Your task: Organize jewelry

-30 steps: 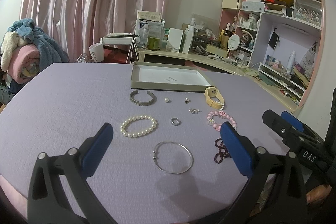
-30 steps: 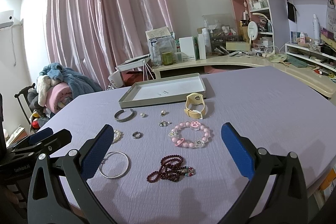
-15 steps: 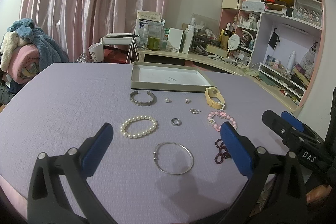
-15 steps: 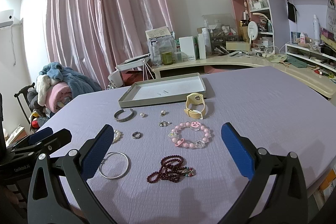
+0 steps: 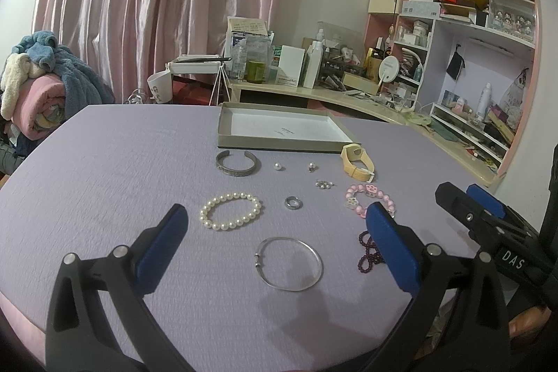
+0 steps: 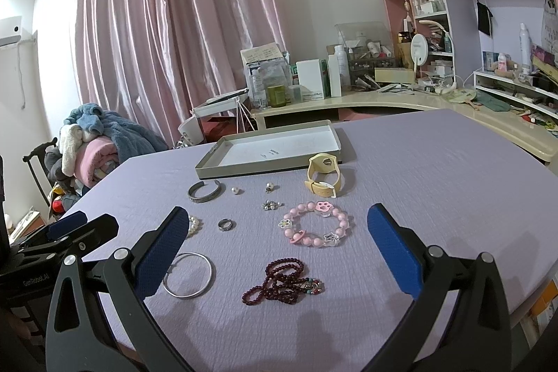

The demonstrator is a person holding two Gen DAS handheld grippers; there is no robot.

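Observation:
Jewelry lies spread on the purple table. An empty grey tray (image 5: 279, 147) (image 6: 265, 168) stands at the back. In front lie a silver cuff (image 5: 237, 163), a pearl bracelet (image 5: 230, 210), a ring (image 5: 292, 202), a thin silver bangle (image 5: 289, 263) (image 6: 188, 274), a pink bead bracelet (image 6: 315, 224), a dark red bead string (image 6: 280, 281) and a yellow watch (image 6: 322, 175). My left gripper (image 5: 275, 248) is open above the bangle. My right gripper (image 6: 273, 250) is open above the dark bead string. Both are empty.
Small earrings and studs (image 5: 324, 183) lie between the ring and the watch. A cluttered desk (image 5: 314, 86) and pink shelves (image 5: 470, 23) stand behind the table. A pile of blankets (image 5: 38, 86) sits at the left. The table edge is near at the right.

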